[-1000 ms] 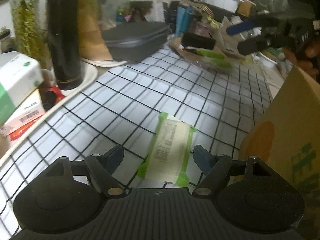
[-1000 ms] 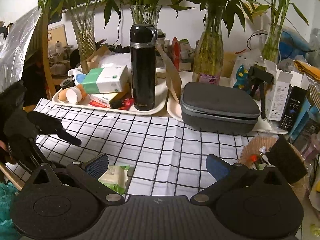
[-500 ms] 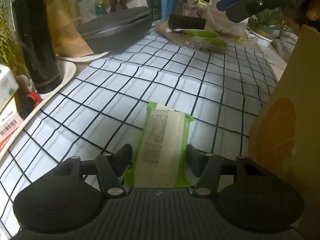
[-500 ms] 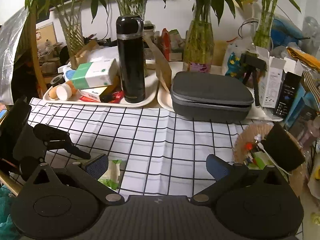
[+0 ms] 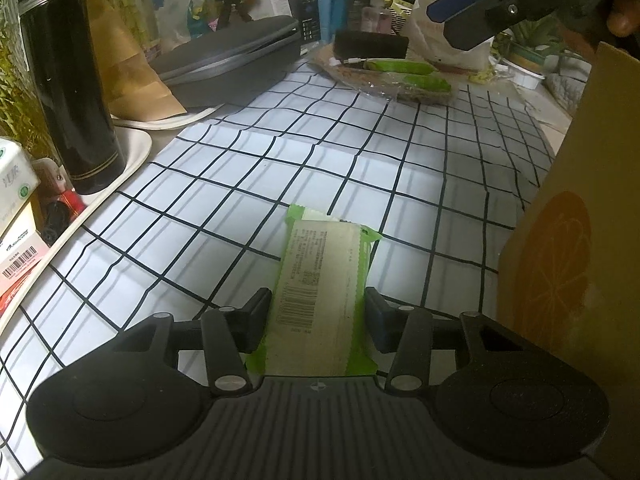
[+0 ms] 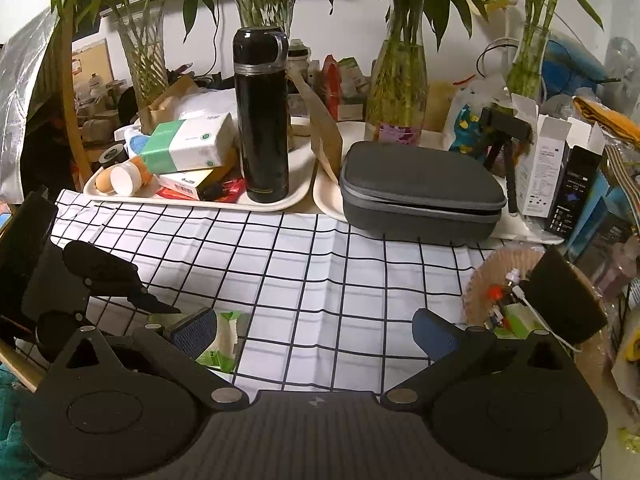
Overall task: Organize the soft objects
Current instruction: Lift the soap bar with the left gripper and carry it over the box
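Observation:
A soft green-and-white wipes pack [image 5: 320, 284] lies flat on the checked tablecloth [image 5: 320, 152]. My left gripper [image 5: 318, 316] straddles its near end, jaws closed in to the pack's sides and touching or nearly touching it. The pack also shows in the right wrist view [image 6: 224, 340], beside the left gripper [image 6: 132, 300]. My right gripper [image 6: 312, 332] is wide open and empty, held above the cloth; it also shows at the top right of the left wrist view [image 5: 468, 8].
A brown cardboard box [image 5: 576, 240] stands close on the right. A black flask [image 6: 262, 116] and tissue boxes [image 6: 186, 144] sit on a white tray. A grey zip case [image 6: 420, 188] and a woven basket [image 6: 532, 300] lie behind.
My left gripper has moved forward over the wipes pack and its jaws have closed in from wide open to the pack's sides. The right gripper stays open, shifting slightly.

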